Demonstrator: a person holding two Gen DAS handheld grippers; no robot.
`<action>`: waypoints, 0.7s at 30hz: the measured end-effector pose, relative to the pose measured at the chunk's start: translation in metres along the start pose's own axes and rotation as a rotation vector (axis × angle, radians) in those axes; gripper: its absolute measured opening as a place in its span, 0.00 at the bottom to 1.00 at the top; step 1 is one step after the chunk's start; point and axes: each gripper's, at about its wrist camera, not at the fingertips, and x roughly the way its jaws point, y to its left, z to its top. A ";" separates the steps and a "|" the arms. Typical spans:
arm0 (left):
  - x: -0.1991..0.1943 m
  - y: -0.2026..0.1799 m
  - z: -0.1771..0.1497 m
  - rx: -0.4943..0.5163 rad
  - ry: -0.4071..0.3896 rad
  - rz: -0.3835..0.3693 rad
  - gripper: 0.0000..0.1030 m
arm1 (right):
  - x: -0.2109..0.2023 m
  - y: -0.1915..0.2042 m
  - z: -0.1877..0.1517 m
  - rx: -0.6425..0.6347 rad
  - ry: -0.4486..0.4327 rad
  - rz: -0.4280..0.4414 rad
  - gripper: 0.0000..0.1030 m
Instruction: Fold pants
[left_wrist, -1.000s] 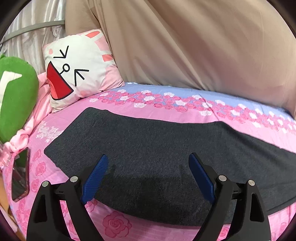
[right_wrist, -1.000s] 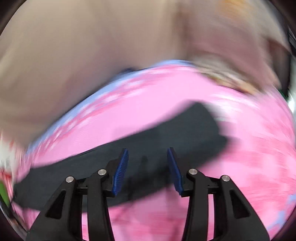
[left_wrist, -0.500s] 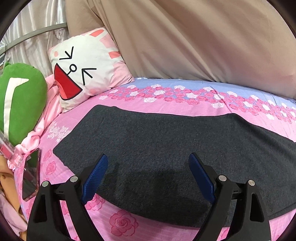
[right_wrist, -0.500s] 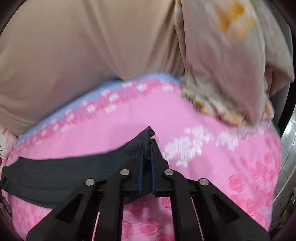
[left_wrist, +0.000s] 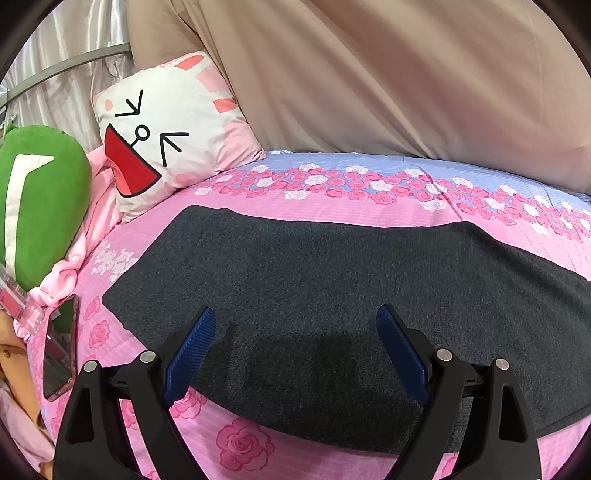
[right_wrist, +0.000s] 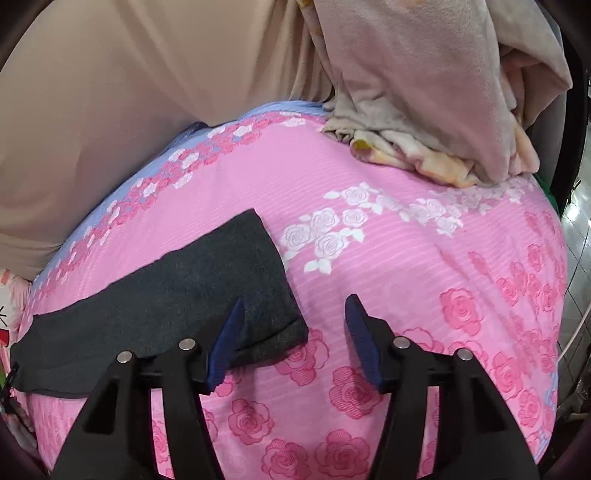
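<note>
- The dark grey pants (left_wrist: 332, 295) are found laid flat in a long band across the pink rose-print bedsheet (left_wrist: 243, 443).
- The left gripper (left_wrist: 295, 354) is observed with its blue pads spread wide; nothing is held between them. It is positioned over the pants, whose near edge lies just below the pads.
- The right gripper (right_wrist: 295, 339) is likewise seen spread apart and holding nothing. The end of the pants (right_wrist: 207, 288) lies ahead of and to the left of it; the left pad (right_wrist: 227, 339) overlaps the near corner of the fabric in this view, but contact cannot be confirmed. The right pad is seen over the bare bedsheet (right_wrist: 406, 280).
- A white cartoon-face pillow (left_wrist: 166, 140) is noted ahead-left of the left gripper, with a green plush cushion (left_wrist: 37, 199) farther left.
- A phone (left_wrist: 61, 350) lies on the sheet just left of the left gripper.
- A crumpled beige blanket (right_wrist: 436, 110) is recorded ahead-right of the right gripper.
- A tan fabric backdrop (left_wrist: 388, 74) stands beyond the bed.
</note>
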 end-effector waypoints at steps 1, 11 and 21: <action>0.000 0.000 0.000 -0.001 -0.002 0.001 0.84 | 0.005 0.002 -0.001 -0.008 0.011 -0.013 0.30; 0.004 0.000 -0.001 -0.006 0.017 0.006 0.84 | -0.015 -0.003 -0.008 0.038 -0.096 -0.230 0.09; -0.024 -0.030 -0.020 0.071 0.079 -0.226 0.84 | -0.018 0.229 -0.038 -0.385 -0.031 0.289 0.11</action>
